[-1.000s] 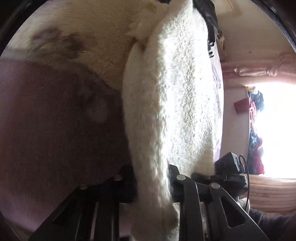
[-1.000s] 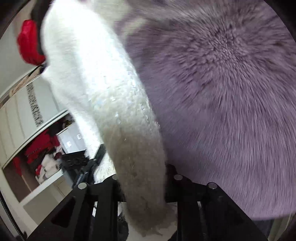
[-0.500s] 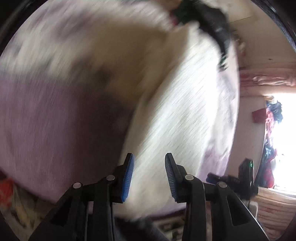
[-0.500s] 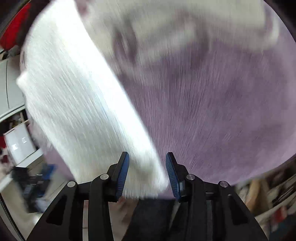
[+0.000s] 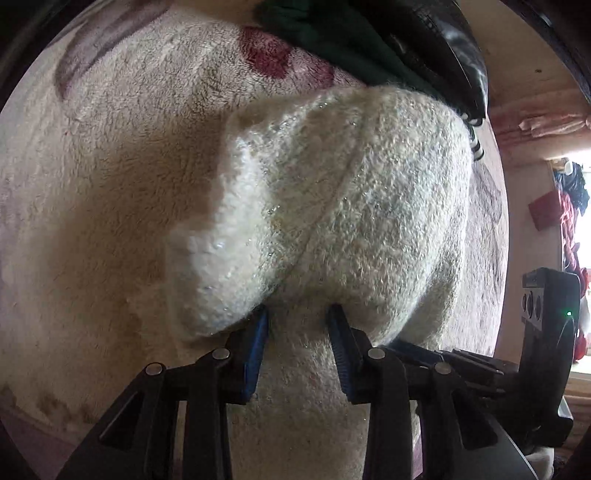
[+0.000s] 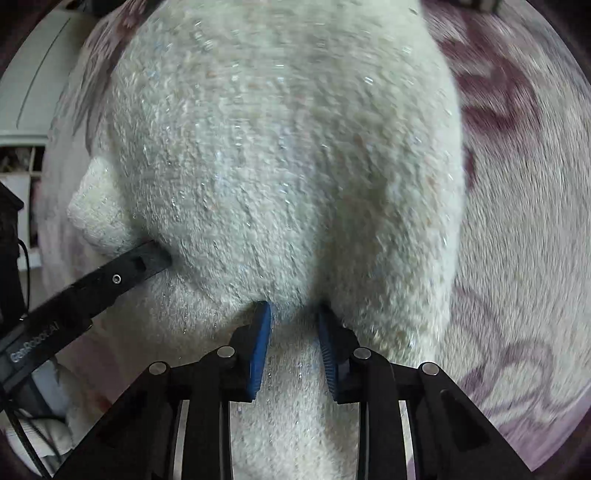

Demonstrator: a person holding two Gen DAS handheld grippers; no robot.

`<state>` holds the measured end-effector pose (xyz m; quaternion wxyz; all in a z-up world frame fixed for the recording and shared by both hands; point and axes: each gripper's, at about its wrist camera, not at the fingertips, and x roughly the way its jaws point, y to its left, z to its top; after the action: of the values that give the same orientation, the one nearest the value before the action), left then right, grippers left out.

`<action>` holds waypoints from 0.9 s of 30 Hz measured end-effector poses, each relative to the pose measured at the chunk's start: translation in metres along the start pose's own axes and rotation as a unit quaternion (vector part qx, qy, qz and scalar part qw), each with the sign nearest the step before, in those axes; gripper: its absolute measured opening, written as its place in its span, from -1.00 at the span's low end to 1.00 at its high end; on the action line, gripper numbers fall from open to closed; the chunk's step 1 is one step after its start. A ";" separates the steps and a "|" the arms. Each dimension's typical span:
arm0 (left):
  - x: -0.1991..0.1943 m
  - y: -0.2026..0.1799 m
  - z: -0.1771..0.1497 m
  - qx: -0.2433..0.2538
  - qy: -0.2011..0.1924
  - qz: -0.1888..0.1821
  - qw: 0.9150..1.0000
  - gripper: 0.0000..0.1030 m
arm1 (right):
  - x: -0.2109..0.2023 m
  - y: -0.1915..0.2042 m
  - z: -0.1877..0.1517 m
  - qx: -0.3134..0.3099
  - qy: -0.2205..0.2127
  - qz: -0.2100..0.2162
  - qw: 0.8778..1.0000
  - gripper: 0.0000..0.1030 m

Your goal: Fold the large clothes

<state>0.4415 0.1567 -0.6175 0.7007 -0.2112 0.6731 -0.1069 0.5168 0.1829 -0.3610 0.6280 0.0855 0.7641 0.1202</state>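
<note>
Between the blue pads of the left gripper [image 5: 298,325] a fold of the white fuzzy garment [image 5: 332,221] is pinched, the jaws narrow and pressing on the pile. That garment lies bunched on a cream plush blanket [image 5: 110,166] with maroon patterning, and its bulk runs up and away from the jaws toward the upper right of the left wrist view, where a dark green cloth [image 5: 332,33] and a black shiny item [image 5: 443,37] sit at the far end. A seam crosses the garment on a diagonal from lower left to upper right. One rounded lobe of it bulges to the left of the jaws.

Seen from the right wrist, the right gripper [image 6: 293,321] likewise has its jaws, which have just been closing, set narrowly on a fold of the same garment [image 6: 280,155]; the long axis there runs straight up the frame. The blanket [image 6: 524,258] shows to the right, blurred. Black finger of the left gripper [image 6: 110,277] meets the garment's left side, probably at a folded edge.
</note>
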 end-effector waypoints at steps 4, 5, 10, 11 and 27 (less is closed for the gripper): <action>-0.018 -0.004 0.004 -0.010 0.000 -0.015 1.000 -0.40 | -0.016 0.008 0.025 0.019 0.039 0.005 0.999 -0.45; -0.029 -0.005 0.009 -0.001 -0.006 -0.014 1.000 -0.40 | -0.031 0.011 0.031 0.024 0.048 0.022 0.998 -0.45; -0.041 -0.007 0.042 0.022 -0.028 0.003 0.999 -0.39 | -0.090 -0.001 0.084 0.022 -0.038 0.042 0.998 -0.45; -0.029 -0.003 0.052 0.017 -0.021 0.006 1.000 -0.39 | -0.082 -0.004 0.104 0.038 -0.040 0.029 0.998 -0.45; -0.057 -0.015 0.003 0.044 -0.003 0.055 0.998 -0.39 | -0.089 0.054 0.059 -0.009 0.012 0.037 0.999 -0.46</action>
<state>0.4428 0.1687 -0.5602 0.7160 -0.1430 0.6764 -0.0968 0.5909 0.2144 -0.2721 0.6150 0.1063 0.7665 0.1513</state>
